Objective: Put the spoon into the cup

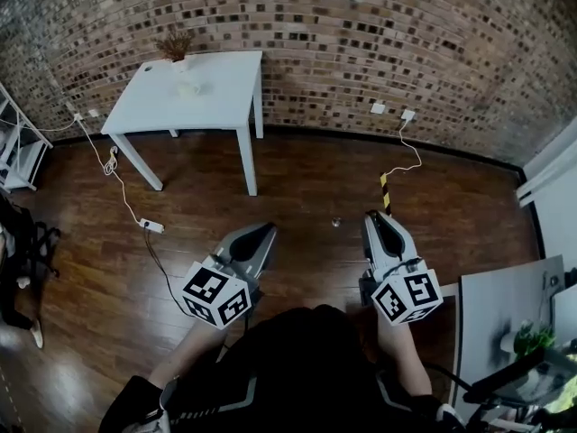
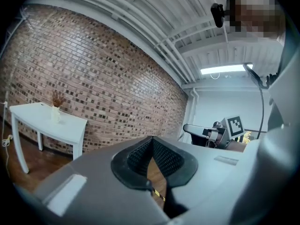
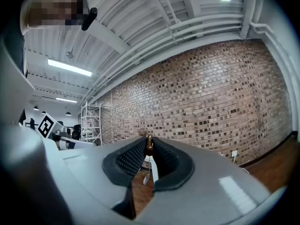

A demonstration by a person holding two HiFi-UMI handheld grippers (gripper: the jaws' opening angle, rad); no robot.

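1. Brick wall (image 1: 361,43) and dark wooden floor (image 1: 297,179) are enclosing the room. A white table (image 1: 225,88) is standing against the wall, well ahead of both grippers, and carrying a vase of dried sprigs (image 1: 183,61).
2. The right gripper (image 3: 149,139) is pinching a small glossy brown end at its jaw tips. I am judging this to be the spoon (image 3: 149,148); the rest is not showing.
3. The left gripper (image 2: 151,142) is holding nothing, its jaws meeting tip to tip.
4. The spoon is looking light, stiff and smooth. So narrow a hold is risking a swivel or slip, and gripping farther along the handle would be steadier.
5. No cup is showing clearly in any view.
6. A power strip (image 1: 151,226) and its cable are lying on the floor towards the table.
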